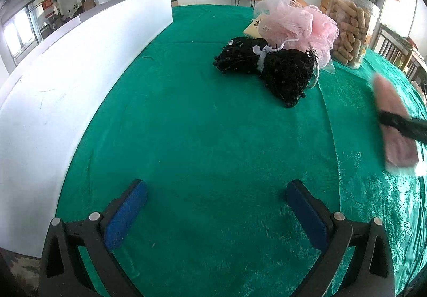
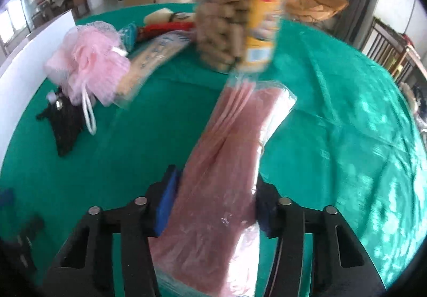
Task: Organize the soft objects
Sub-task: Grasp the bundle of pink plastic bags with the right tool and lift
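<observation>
Pink cloth packet (image 2: 221, 177) sits clamped between my right claw (image 2: 216, 203) pads, above the tabletop (image 2: 347, 137); snack jar (image 2: 237, 14) stands ahead; my left claw (image 1: 216, 190) gapes apart, holding nothing.

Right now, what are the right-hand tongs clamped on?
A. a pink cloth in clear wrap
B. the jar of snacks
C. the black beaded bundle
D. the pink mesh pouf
A: in the right wrist view the blue pads of the right tongs press on both sides of the pink cloth in its clear wrap, while the pouf, jar and black bundle sit apart on the table.
</observation>
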A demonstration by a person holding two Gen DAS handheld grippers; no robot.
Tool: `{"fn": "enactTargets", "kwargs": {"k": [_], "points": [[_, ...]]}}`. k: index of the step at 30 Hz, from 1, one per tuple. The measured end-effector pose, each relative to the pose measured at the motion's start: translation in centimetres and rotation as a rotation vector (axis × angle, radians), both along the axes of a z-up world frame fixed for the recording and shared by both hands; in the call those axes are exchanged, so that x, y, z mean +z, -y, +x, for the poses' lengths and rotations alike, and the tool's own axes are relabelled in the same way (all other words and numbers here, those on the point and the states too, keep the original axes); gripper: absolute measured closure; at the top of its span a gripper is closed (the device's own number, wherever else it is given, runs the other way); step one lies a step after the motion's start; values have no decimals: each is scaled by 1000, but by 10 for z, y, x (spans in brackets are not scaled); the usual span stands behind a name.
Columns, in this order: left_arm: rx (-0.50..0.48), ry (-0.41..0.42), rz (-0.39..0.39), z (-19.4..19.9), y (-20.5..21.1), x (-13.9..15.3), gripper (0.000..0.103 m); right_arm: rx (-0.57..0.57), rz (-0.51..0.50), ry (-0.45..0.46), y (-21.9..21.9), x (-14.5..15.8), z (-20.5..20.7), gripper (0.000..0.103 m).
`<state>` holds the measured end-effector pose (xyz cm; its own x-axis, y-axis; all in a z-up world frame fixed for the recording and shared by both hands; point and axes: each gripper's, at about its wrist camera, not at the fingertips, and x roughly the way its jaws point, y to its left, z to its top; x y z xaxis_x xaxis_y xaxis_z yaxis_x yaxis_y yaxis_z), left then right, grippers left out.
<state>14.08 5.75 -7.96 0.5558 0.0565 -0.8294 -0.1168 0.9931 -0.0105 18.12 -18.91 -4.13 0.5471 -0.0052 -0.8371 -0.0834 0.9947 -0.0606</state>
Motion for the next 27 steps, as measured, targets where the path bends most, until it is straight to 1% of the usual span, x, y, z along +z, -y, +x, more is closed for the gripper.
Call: {"fn": "enactTargets", "kwargs": {"k": [2, 3, 4, 5, 6, 7, 8, 9, 11, 13, 15, 18, 20, 22, 24, 25, 26, 27], "points": [[1, 0, 1, -1, 0, 0, 0, 0, -24, 17, 17, -1, -15, 52], [2, 1, 1, 0, 0, 0, 0, 1, -27, 28, 22, -1, -21, 50], [3, 2, 0, 0, 0, 0, 0, 4, -23, 41, 28, -1, -28, 44], [4, 1, 0, 1, -1, 0, 0, 13, -4, 51, 32, -3, -33, 40], [4, 0, -2, 1, -1, -1, 0, 18, 10, 52, 31, -6, -32, 33], [4, -5, -4, 2, -2, 0, 0, 22, 28, 50, 34, -11, -36, 28], [1, -18, -9, 2, -2, 0, 0, 22, 40, 52, 37, -15, -36, 27], [-13, -32, -43, 3, -2, 5, 1, 18, 58, 71, 39, -15, -38, 27], [-65, 10, -111, 0, 2, 18, 1, 19, 62, 70, 36, -13, -36, 27], [-106, 64, -128, 7, 9, 35, 1, 20, 58, 70, 34, -12, -37, 26], [-110, 71, -147, 26, 11, 43, 1, 20, 54, 70, 32, -11, -42, 26], [-90, 56, -211, 61, 12, 41, 1, 20, 54, 70, 32, -12, -41, 26], [-68, 47, -225, 84, 16, 36, 1, 20, 53, 70, 32, -12, -41, 26], [-56, 34, -244, 98, 20, 31, 2, 20, 54, 70, 32, -12, -41, 26], [-45, 31, -250, 108, 24, 26, 7, 19, 53, 70, 32, -12, -41, 26], [-46, 29, -240, 113, 26, 24, 9, 19, 54, 71, 32, -11, -41, 26], [-56, 29, -219, 116, 27, 22, 22, 19, 54, 70, 32, -12, -41, 26], [-66, 26, -202, 121, 29, 21, 47, 19, 54, 70, 32, -12, -41, 26]]}}
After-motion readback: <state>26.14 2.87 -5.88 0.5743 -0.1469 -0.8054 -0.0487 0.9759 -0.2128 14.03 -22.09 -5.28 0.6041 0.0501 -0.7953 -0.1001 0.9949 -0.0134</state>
